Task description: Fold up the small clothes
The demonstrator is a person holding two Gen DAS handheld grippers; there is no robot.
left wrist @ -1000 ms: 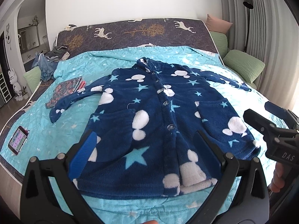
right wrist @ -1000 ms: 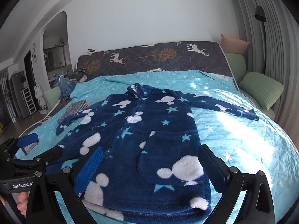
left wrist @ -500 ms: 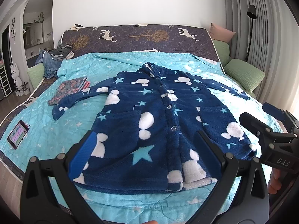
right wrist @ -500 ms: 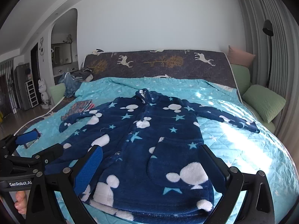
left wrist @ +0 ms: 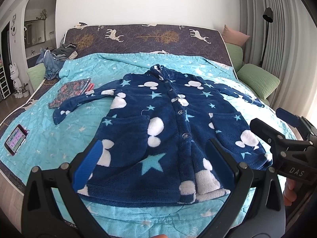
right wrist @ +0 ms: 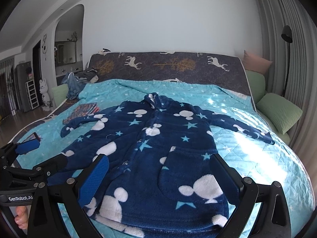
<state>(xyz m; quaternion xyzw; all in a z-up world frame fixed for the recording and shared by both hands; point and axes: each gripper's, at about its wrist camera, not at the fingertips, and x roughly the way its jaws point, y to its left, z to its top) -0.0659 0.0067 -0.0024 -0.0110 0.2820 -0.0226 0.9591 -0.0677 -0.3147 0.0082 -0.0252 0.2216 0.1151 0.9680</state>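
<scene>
A small navy fleece robe (left wrist: 166,130) (right wrist: 158,150) with white mouse heads and light blue stars lies spread flat, buttoned, on the turquoise quilt (left wrist: 59,144) (right wrist: 257,158), both sleeves stretched out sideways. My left gripper (left wrist: 153,154) hangs open above the robe's hem, holding nothing. My right gripper (right wrist: 158,170) is open too, over the hem's right half near the pocket. Each gripper shows in the other's view: the right gripper (left wrist: 277,125) at the right edge, the left gripper (right wrist: 45,154) at the left edge.
A folded floral garment (left wrist: 71,91) lies left of the robe's sleeve. A phone (left wrist: 15,139) rests near the quilt's left edge. A heap of clothes (left wrist: 57,57) sits at the far left corner. Green pillows (left wrist: 257,79) line the right side, by a floor lamp (left wrist: 267,17).
Both grippers have pulled back and risen from the robe, so more of the bed and wall shows. The robe has not moved.
</scene>
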